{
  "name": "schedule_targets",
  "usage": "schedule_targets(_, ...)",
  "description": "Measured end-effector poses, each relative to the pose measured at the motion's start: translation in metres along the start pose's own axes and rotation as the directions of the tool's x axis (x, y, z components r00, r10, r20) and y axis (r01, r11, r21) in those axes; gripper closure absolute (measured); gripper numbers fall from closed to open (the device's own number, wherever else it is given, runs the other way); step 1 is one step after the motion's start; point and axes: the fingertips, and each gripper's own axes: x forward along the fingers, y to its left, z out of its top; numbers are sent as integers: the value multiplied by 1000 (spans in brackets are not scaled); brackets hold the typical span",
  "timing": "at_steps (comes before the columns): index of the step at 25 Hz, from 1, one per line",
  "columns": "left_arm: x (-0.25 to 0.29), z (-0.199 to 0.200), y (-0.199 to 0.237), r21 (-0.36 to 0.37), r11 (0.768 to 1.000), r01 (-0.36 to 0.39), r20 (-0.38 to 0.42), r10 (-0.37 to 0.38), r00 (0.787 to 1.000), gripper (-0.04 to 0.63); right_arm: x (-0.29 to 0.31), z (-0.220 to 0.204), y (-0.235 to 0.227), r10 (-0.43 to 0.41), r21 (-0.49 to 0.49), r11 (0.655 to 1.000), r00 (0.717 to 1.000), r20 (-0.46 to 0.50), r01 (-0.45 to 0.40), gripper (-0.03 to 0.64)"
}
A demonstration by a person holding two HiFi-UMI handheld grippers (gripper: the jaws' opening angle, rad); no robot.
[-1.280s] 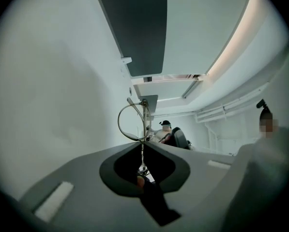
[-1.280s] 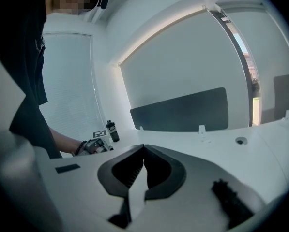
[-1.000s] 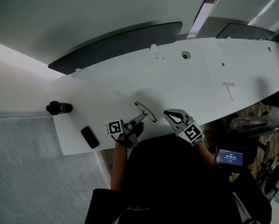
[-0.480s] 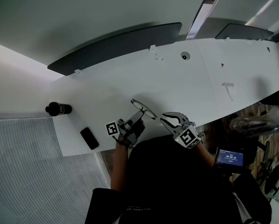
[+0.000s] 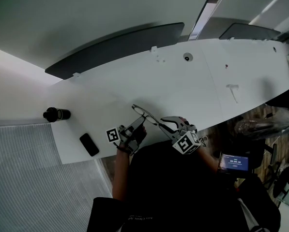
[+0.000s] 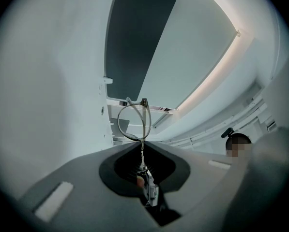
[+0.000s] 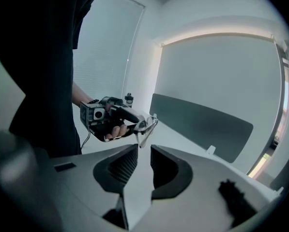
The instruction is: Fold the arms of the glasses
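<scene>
Thin wire-framed glasses (image 5: 145, 114) hang in the air over the near edge of the white table (image 5: 197, 88). My left gripper (image 5: 141, 122) is shut on them from below left. In the left gripper view one round lens rim (image 6: 133, 122) sticks up past the closed jaws of the left gripper (image 6: 141, 148), with a part of the frame pinched deep between them. My right gripper (image 5: 162, 123) sits just right of the glasses, open, with nothing between its pads. In the right gripper view its tips (image 7: 143, 151) point at the glasses (image 7: 147, 126) and the left gripper (image 7: 110, 117) holding them.
A black bottle (image 5: 56, 114) lies at the table's left end and a black phone (image 5: 88, 144) near its front left corner. A small white T-shaped piece (image 5: 233, 92) lies at the right. Dark partition panels (image 5: 115, 47) stand behind the table. A lit screen (image 5: 235, 162) sits low right.
Both grippers shifted left in the head view. The left one raised and tilted the glasses. The right one rolled and came closer to the glasses.
</scene>
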Motion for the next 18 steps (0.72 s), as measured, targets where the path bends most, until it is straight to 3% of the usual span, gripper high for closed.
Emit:
schedule_targets(13, 3, -3, 10, 15, 1000, -25, -11, 25, 1000, 574, 3, -3, 1, 21, -77, 997, 1000, -15, -22, 586)
schedule_targets(18, -2, -6, 21, 63, 989, -130, -59, 134, 989, 574, 4, -9, 4, 31, -71, 997, 998, -48, -34, 589)
